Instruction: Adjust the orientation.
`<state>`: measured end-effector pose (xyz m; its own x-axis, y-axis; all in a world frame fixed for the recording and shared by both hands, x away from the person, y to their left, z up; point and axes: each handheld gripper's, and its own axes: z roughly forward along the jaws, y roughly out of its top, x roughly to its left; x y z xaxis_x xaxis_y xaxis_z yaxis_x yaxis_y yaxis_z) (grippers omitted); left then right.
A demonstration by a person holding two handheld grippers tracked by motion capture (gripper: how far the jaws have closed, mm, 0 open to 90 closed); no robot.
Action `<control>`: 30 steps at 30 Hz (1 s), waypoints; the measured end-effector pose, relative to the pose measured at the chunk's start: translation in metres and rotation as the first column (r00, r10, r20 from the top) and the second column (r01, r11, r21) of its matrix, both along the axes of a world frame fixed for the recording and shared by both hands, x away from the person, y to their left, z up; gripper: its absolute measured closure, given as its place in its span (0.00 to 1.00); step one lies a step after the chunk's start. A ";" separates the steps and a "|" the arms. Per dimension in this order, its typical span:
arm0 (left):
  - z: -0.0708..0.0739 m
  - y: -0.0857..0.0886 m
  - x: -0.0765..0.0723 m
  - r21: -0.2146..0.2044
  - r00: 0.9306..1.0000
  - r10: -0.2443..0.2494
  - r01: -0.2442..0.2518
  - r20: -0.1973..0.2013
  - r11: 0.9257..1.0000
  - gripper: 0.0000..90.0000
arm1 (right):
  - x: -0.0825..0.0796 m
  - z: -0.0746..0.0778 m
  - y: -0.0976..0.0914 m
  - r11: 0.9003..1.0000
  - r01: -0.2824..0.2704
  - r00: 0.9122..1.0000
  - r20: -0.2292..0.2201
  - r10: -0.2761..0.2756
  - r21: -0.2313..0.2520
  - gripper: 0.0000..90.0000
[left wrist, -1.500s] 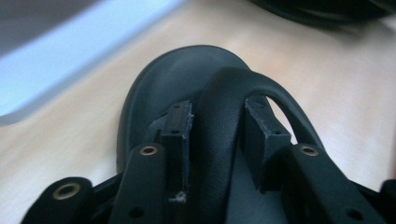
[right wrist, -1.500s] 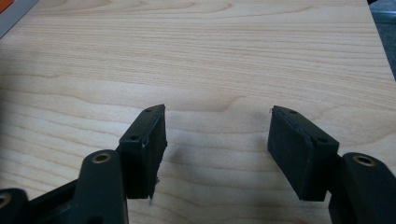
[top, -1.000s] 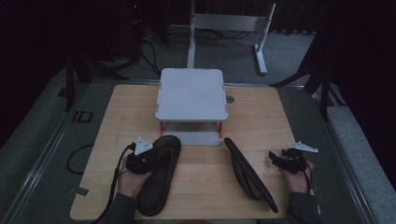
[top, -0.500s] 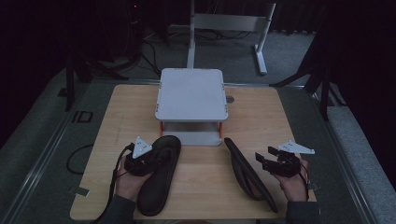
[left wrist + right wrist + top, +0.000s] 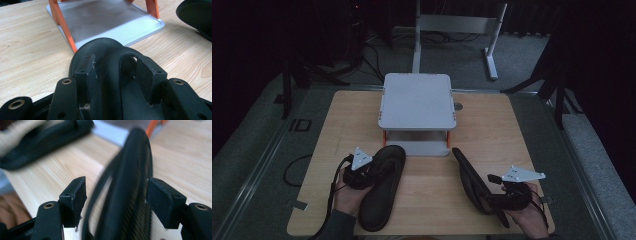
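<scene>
Two black sandals lie on the wooden table (image 5: 347,125). The left sandal (image 5: 379,195) lies flat, sole down. My left gripper (image 5: 374,172) straddles its strap (image 5: 117,57); the jaws have just been opening and stand open, the strap loose between the pads (image 5: 87,72). The right sandal (image 5: 467,172) stands on its edge. My right gripper (image 5: 492,195) reaches it from the right, and its jaws have just been opening. That sandal's edge (image 5: 135,170) stands between the pads (image 5: 75,195) with a gap on each side.
A grey two-level stand (image 5: 417,100) with orange legs sits at the table's middle back; its base plate (image 5: 107,22) lies just beyond the left sandal's toe. A metal frame (image 5: 457,22) stands behind the table. Cables lie on the floor at left.
My right gripper has shifted left and toward the table's near edge, up to the sandal standing on edge. The left hand has kept its place at the left sandal's strap.
</scene>
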<state>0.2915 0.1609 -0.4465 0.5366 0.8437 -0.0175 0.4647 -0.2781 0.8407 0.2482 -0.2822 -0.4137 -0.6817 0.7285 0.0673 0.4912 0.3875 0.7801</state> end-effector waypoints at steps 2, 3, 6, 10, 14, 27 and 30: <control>0.001 0.001 0.000 -0.001 1.000 0.001 -0.001 -0.001 1.000 0.56 | 0.004 -0.004 -0.008 0.999 0.037 0.999 0.000 -0.037 -0.026 0.35; 0.001 0.001 0.000 0.000 1.000 0.002 -0.002 -0.001 1.000 0.56 | 0.006 -0.004 -0.013 0.999 0.048 0.999 -0.010 -0.048 0.010 0.37; 0.000 0.001 0.000 -0.004 1.000 0.002 -0.002 -0.003 1.000 0.56 | 0.011 0.001 -0.028 0.993 0.110 0.993 0.027 -0.111 0.035 0.40; -0.001 0.000 0.001 -0.001 1.000 -0.002 0.002 -0.005 1.000 0.56 | 0.021 0.006 -0.045 0.981 0.193 0.979 0.065 -0.193 0.005 0.48; -0.001 -0.001 0.001 0.001 1.000 -0.003 0.003 -0.005 1.000 0.56 | 0.034 0.001 -0.053 0.941 0.311 0.948 0.113 -0.298 -0.133 0.48; 0.000 0.001 0.001 -0.005 1.000 -0.001 0.001 -0.004 1.000 0.56 | 0.054 -0.034 -0.045 0.903 0.402 0.908 -0.063 -0.414 -0.152 0.46; 0.000 0.003 0.001 -0.010 1.000 0.004 -0.004 -0.005 1.000 0.56 | 0.059 -0.044 -0.046 0.898 0.402 0.901 -0.100 -0.423 -0.176 0.70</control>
<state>0.2927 0.1641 -0.4468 0.5333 0.8454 -0.0291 0.4701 -0.2676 0.8411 0.3068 -0.3286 -0.4578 -0.3097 0.9508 0.0061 0.7265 0.2325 0.6466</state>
